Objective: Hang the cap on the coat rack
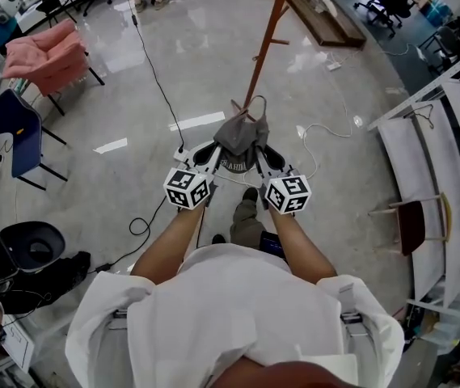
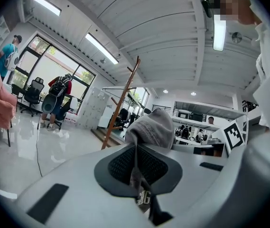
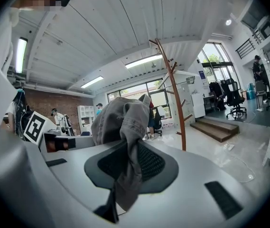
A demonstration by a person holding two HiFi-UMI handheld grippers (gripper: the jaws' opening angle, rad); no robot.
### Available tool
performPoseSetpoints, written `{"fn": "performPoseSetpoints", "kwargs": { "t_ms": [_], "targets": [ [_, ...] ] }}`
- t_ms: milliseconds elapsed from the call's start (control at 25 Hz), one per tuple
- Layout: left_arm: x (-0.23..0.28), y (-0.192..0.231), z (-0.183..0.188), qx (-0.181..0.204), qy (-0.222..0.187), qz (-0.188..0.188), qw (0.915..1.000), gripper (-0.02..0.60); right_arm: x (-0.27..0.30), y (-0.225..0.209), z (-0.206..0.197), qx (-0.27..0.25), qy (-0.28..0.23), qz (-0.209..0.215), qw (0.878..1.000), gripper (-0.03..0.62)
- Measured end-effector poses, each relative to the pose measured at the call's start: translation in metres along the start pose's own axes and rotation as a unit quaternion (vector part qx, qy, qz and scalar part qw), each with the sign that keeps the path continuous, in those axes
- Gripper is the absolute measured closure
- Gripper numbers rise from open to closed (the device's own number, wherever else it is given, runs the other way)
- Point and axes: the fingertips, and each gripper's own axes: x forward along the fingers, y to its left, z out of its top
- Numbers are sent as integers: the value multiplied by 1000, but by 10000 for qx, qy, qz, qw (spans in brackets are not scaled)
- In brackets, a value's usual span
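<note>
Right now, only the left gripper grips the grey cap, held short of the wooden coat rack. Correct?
Not only the left. The right gripper view shows the right gripper clamped on the cap's fabric too, so both grip it. The left gripper does hold it, short of the coat rack.

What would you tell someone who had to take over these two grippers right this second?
Left gripper: shut on the cap.
Right gripper: shut on the cap too, from the other side.
Cap: held up between both grippers in front of the person.
Coat rack: stands ahead on the floor; the cap is not on a peg.
Done: cap gripped by both.
Left: bring it to the rack, hook it on a peg, let go.
</note>
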Motion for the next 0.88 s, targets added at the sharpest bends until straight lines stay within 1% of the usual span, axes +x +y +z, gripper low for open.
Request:
{"fn": "performPoseSetpoints", "kwargs": {
  "t_ms": [200,360,680,880],
  "targets": [
    [28,8,-3,-13,36,33,10000,561,17,-28,1,51,-8,-23,10000,526],
    [62,25,0,-15,59,104,9999,561,45,-56,6,96,-1,12,10000,526],
    [140,61,3,-63,166,373,9991,561,102,-122,17,153,148,203,9996,526],
    [189,88,0,-198,295,577,9977,561,142,-160,16,281,324,321,9986,527]
  ]
}}
